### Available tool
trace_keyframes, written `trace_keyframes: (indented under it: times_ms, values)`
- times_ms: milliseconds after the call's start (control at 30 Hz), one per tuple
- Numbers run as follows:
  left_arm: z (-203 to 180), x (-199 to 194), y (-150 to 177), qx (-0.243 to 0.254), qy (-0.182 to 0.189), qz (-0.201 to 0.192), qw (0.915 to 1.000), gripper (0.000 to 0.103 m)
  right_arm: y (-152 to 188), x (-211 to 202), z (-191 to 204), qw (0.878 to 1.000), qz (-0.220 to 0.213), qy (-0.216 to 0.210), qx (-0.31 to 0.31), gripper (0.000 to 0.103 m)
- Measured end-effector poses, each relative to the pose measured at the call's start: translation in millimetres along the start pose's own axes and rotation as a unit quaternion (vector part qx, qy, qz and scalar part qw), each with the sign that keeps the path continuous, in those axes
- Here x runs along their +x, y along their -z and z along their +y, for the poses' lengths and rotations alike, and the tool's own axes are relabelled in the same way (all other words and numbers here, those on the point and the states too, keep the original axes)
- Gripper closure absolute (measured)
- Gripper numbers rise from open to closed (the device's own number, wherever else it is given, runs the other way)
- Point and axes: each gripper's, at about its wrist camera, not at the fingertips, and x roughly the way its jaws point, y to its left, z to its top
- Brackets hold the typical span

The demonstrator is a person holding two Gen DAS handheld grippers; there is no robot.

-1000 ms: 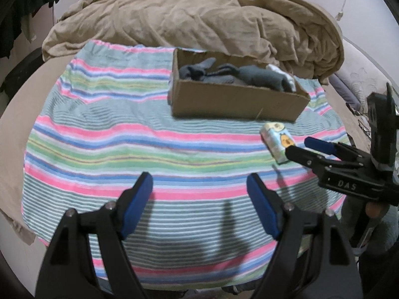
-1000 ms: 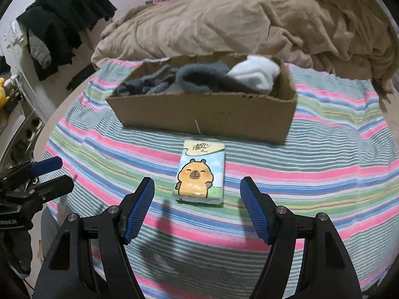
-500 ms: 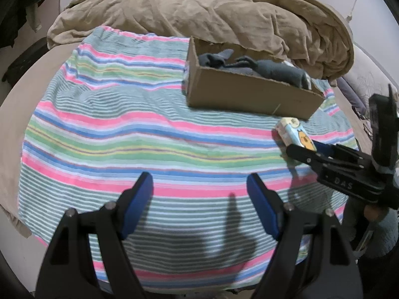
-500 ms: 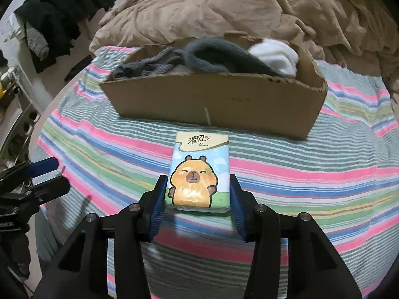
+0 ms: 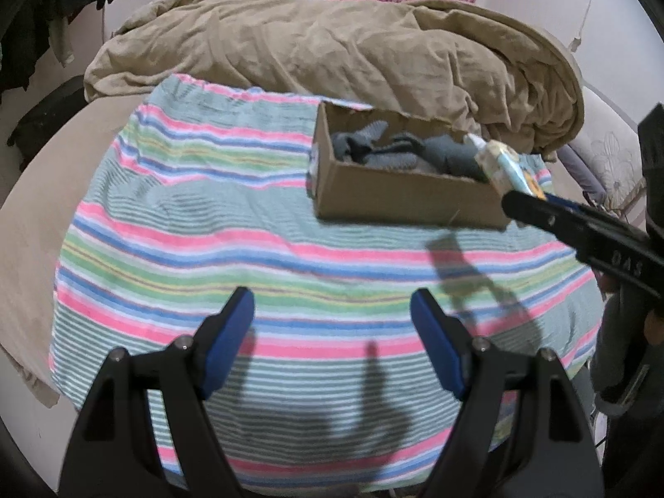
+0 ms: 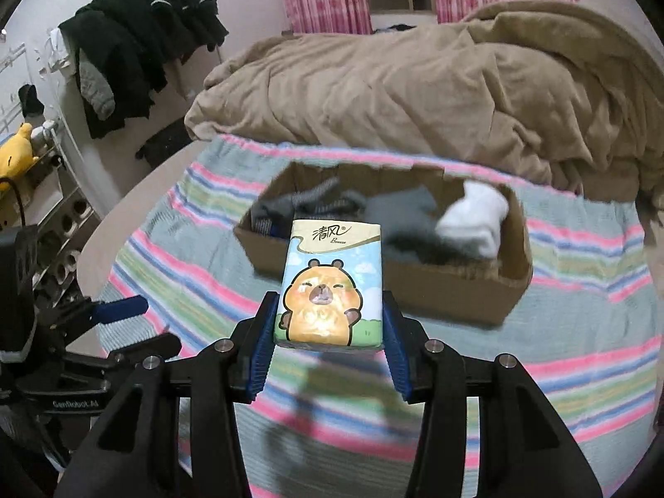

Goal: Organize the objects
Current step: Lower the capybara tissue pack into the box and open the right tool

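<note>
Cardboard box (image 6: pixel 477 290), already holding grey and white socks (image 6: pixel 473 218), sits near the striped blanket's (image 5: pixel 207 249) far right corner. Tissue pack (image 6: pixel 332 286), pinched in the right gripper (image 6: pixel 330 332), hangs before it, not yet in. Left gripper (image 5: pixel 332 344) is spread, holding nothing.

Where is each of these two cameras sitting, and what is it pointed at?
Left wrist view: sits on the left gripper, looking across the striped blanket at the cardboard box; its open fingers show below.
Right wrist view: sits on the right gripper, looking over the held tissue pack toward the box; its fingers show.
Shared: box, blanket, brown duvet, tissue pack, and each other's gripper.
</note>
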Motion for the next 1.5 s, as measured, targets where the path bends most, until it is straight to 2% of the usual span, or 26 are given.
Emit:
trace_keyframes:
  times_ms: [267,600,1067,1267,1400,1500]
  values:
    - [12,-2,-24,-0.005,-0.014,-0.028,0.9995,0.024,-33,20,-7,1.0,-0.013,-0.002,-0.002,0.054]
    - [25,17,-56,-0.01,-0.02,-0.044,0.9988,0.024,-56,64,-19,1.0,-0.001,0.002,-0.002,0.054]
    - [31,37,-60,-0.015,-0.018,-0.032,0.9992,0.024,-75,135,-28,0.999,0.042,0.026,-0.01,0.052]
    - [30,26,-58,-0.015,-0.02,-0.037,0.999,0.024,-72,125,-26,0.999,0.042,0.033,0.006,0.05]
    - [25,15,-56,-0.01,-0.018,-0.043,0.9988,0.024,-68,104,-24,0.999,0.028,0.035,0.009,0.033]
    - [20,6,-54,-0.009,-0.017,-0.046,0.9987,0.024,-63,85,-21,0.999,0.019,0.038,0.008,0.033]
